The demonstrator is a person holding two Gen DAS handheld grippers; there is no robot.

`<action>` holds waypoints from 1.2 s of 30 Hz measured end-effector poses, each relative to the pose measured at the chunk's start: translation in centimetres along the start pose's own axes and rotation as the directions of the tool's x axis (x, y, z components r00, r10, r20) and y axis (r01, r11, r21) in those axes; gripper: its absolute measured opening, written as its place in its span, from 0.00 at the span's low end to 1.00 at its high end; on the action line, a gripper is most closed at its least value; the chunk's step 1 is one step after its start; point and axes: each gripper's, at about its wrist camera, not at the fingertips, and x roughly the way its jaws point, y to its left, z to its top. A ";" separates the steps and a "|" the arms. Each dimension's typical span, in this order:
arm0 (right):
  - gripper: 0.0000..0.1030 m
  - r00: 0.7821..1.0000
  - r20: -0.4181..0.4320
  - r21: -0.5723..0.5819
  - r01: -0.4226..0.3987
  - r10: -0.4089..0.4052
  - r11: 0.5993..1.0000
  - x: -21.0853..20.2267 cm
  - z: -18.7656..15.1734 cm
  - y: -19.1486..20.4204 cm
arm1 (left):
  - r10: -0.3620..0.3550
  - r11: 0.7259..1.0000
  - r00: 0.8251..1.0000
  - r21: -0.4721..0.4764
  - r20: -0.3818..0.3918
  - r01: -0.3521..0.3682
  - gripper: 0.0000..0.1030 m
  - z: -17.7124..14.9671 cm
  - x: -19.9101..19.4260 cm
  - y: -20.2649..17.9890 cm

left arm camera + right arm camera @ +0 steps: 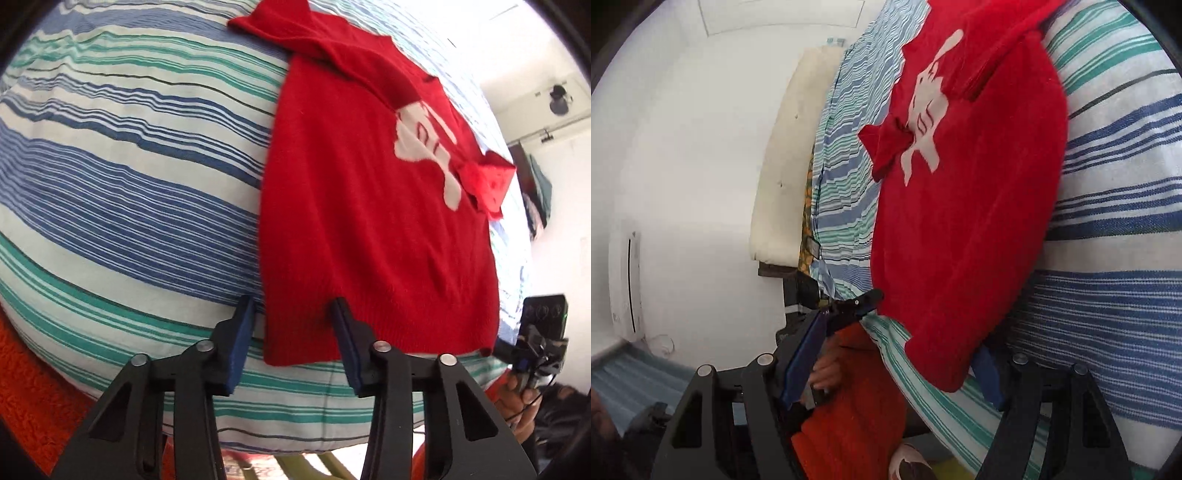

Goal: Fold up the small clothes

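Observation:
A small red sweater (369,221) with a white motif lies flat on a striped bedsheet (129,166), both sleeves folded in over the chest. My left gripper (295,317) is open at the sweater's bottom hem, its jaws either side of the left hem corner. In the right wrist view the sweater (967,206) fills the centre. My right gripper (897,365) is open, with the other hem corner lying between its jaws. The right gripper also shows at the edge of the left wrist view (532,339).
The bed's near edge runs just below the hem. A person's orange sleeve (857,406) and hand are under the right gripper. A white wall, a cream mattress edge (786,177) and an air conditioner (626,284) lie to the left.

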 end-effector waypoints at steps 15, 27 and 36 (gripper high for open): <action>0.04 0.876 0.035 0.055 0.480 -0.482 0.876 -3.5 -3.8 2.3 | 0.232 0.970 0.973 0.071 0.007 -0.232 0.03 -2.4 -2.2 0.0; 0.04 0.815 0.006 0.084 0.577 -0.580 0.812 -3.4 -3.7 1.9 | 0.314 0.946 0.949 0.091 -0.023 -0.311 0.02 -2.9 -1.0 0.1; 0.04 0.667 0.028 -0.094 0.743 -0.744 0.663 -0.9 -4.1 2.9 | 0.483 0.847 0.875 0.230 0.048 -0.480 0.11 -3.8 1.2 -3.4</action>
